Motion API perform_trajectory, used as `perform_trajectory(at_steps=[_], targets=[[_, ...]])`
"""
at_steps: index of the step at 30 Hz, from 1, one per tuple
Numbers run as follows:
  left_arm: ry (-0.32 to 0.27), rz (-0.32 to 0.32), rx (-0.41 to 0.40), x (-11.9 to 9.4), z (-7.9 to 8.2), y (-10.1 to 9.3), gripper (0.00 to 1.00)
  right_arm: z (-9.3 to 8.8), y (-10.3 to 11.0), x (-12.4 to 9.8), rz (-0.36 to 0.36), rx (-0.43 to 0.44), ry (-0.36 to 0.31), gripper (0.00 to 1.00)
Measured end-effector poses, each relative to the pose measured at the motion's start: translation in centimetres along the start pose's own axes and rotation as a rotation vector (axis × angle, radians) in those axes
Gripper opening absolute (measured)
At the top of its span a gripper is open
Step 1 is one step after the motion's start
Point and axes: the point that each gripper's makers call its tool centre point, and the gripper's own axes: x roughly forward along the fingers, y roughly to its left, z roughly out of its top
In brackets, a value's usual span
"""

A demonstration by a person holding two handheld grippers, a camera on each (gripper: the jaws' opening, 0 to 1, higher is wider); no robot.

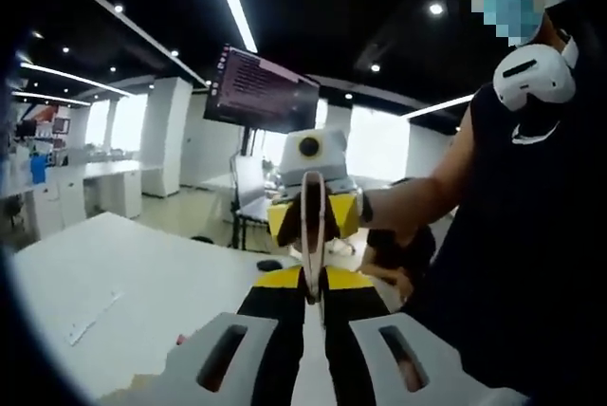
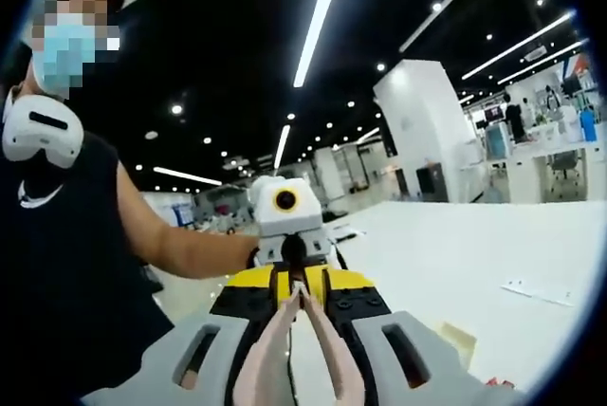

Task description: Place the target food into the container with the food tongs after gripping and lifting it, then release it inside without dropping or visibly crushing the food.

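Oddly, tongs [image 2: 302, 349] hide whatever both grippers' jaws hold.

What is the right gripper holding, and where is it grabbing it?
The food tongs, it seems: the right gripper pinches their two arms between its jaws. No food sits at their tips.

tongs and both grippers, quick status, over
Left gripper shut on tongs, edge-on. Right gripper shut on tongs, arms splayed toward camera. Grippers face each other over white table. Food, container: cannot tell.
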Motion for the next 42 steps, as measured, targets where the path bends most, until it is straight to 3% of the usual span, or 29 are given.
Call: perform_trajectory(at_steps=[7,11,16,29,34,36,42], targets=[[0.010,-0.002,-0.013,-0.4,-0.2,0.1,0.02,-0.9,0.1,0.3,-0.008,-0.058,0.029,0.17],[0.013,-0.007,-0.016,-0.4,-0.2,-0.3,0.02,-0.9,0.3,0.2,0.004,-0.036,0.026,0.17],[0.030,0.000,-0.021,-0.5,-0.4,-0.3,0.03,-1.1,0.3,0.3,0.004,-0.070,0.037,0.17],[-0.002,0.007,-0.012,-0.9,-0.2,-0.2,0.04,-1.2,0.0,0.6,-0.012,-0.066,0.067,0.18],[-0.030,0.007,-0.035,-1.1,0.3,-0.1,0.03,-0.3,0.2,0.8,-0.006,-0.051,0.000,0.16],[-0.025,0.001,-0.036,-1.1,0.2,-0.3,0.03,-1.0,0.4,0.9,0.003,-0.043,0.049,0.16],[-0.031,0.015,-0.034,-1.3,-0.3,-0.1,0.05,-1.2,0.0,1.1,-0.015,-0.097,0.053,0.18]])
